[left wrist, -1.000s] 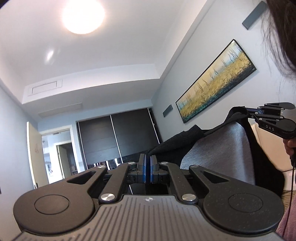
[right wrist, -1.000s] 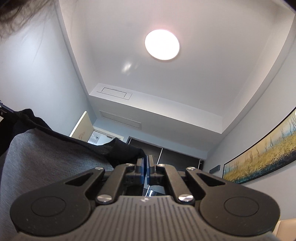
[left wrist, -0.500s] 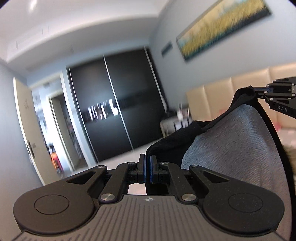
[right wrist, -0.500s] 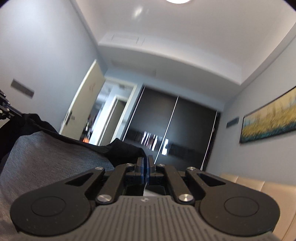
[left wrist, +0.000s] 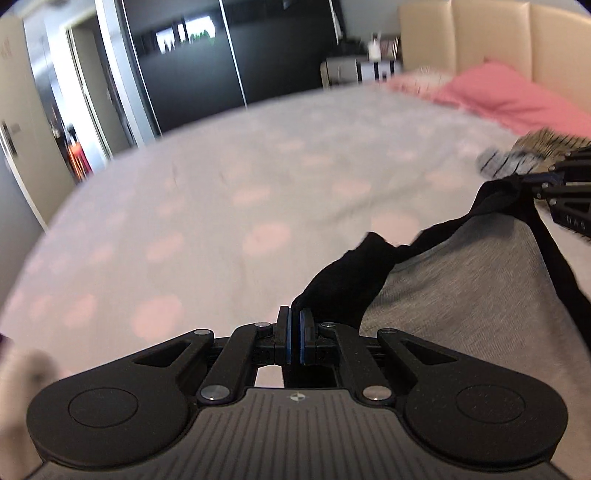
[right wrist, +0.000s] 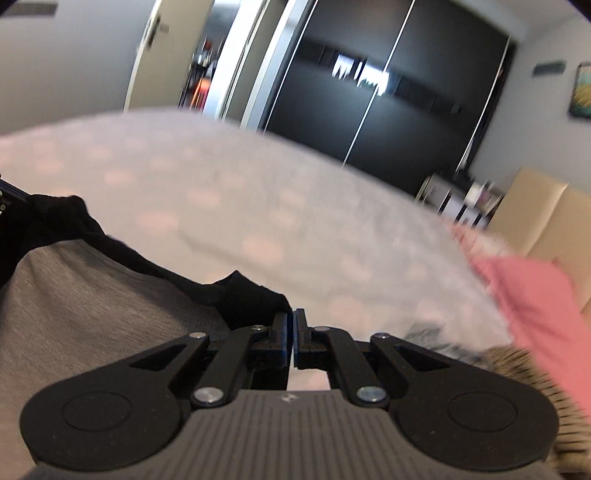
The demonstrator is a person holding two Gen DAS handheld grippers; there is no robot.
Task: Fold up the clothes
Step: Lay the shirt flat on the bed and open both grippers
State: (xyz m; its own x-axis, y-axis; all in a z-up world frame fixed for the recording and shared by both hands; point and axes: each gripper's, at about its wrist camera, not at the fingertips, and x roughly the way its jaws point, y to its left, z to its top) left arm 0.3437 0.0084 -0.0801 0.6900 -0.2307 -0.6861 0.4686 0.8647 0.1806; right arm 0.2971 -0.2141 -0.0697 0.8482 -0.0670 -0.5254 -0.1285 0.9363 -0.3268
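Observation:
A grey garment with black trim (left wrist: 461,295) hangs stretched between my two grippers above the bed. My left gripper (left wrist: 294,332) is shut on its black edge at one corner. My right gripper (right wrist: 293,334) is shut on the other black corner; it also shows at the right edge of the left wrist view (left wrist: 554,184). In the right wrist view the grey garment (right wrist: 85,302) fills the lower left. Both views tilt down toward the bed (left wrist: 221,206).
The bed has a pale cover with pink spots (right wrist: 258,206). A pink pillow (left wrist: 509,99) and a beige headboard (left wrist: 480,33) lie at its far right. Striped clothes (left wrist: 517,158) lie near the pillow. Dark sliding wardrobe doors (right wrist: 388,92) stand behind.
Both grippers have swung down from pointing at the ceiling to pointing at the bed, still holding the garment stretched between them.

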